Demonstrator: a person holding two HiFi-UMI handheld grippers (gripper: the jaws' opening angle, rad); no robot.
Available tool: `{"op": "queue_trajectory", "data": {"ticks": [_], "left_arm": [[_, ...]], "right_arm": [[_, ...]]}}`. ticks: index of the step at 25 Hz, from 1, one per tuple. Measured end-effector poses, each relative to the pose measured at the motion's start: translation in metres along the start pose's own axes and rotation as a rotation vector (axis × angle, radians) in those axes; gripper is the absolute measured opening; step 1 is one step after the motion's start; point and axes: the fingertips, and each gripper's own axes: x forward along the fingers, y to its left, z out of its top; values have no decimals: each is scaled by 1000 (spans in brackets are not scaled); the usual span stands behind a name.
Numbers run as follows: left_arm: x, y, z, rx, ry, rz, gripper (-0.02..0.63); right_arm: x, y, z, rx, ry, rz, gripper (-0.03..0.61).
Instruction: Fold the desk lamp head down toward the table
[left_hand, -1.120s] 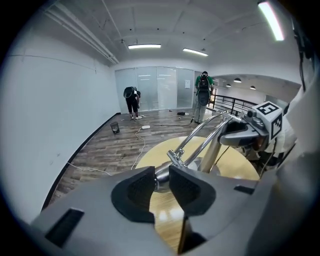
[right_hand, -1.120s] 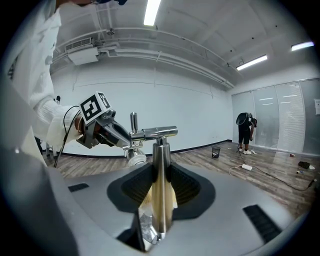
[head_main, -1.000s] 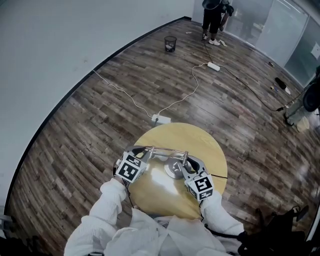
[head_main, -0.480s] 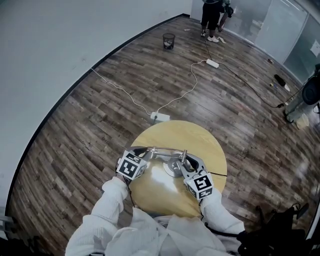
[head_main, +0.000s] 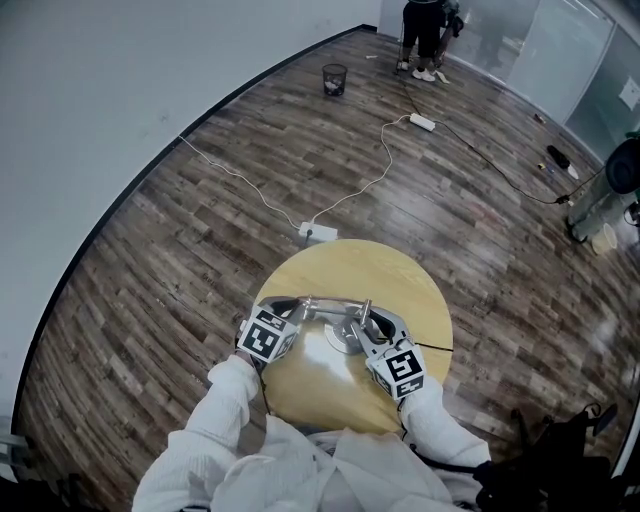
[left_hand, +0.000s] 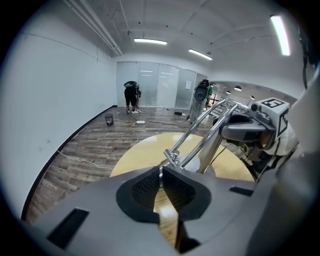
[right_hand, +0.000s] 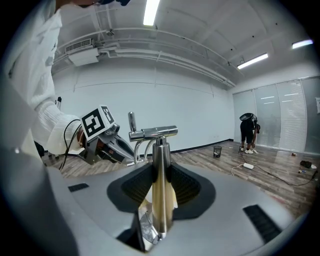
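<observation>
While your left fingers (left_hand: 144, 189) have just been closing until they almost meet, pinching what shows only as a thin bright sliver of the lamp head (head_main: 300, 301) at the tip of the left gripper (left_hand: 161, 172), your right fingers (right_hand: 186, 186) are clamped on the upright chrome post (right_hand: 159, 145) in the right gripper (right_hand: 159, 172). Your left hand slants its gripper down toward the round desk (head_main: 400, 270), your right sits nearly level, and both white sleeves (head_main: 225, 400) reach forward side by side. From the head view the marker cubes (head_main: 264, 335) cover both sets of fingers, and the lamp base (head_main: 340, 338) near the desk's middle is partly hidden.
</observation>
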Motion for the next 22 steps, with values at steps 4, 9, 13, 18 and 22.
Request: {"op": "queue_trajectory", "data": {"ticks": [4, 9, 13, 18, 22], "left_arm": [[3, -2, 0, 1, 1, 8, 5], [5, -2, -1, -17, 1, 5, 5], [5, -3, 0, -20, -9, 7, 5], [2, 0, -1, -40, -84, 35, 8], [-24, -5, 4, -60, -189, 95, 5]], "right_arm": [[-1, -1, 1, -1, 0, 3, 114], [0, 0, 1, -1, 1, 4, 114], [0, -1, 0, 2, -4, -7, 114], [0, 0, 1, 27, -6, -28, 114], [-12, 0, -1, 87, -12, -78, 114]]}}
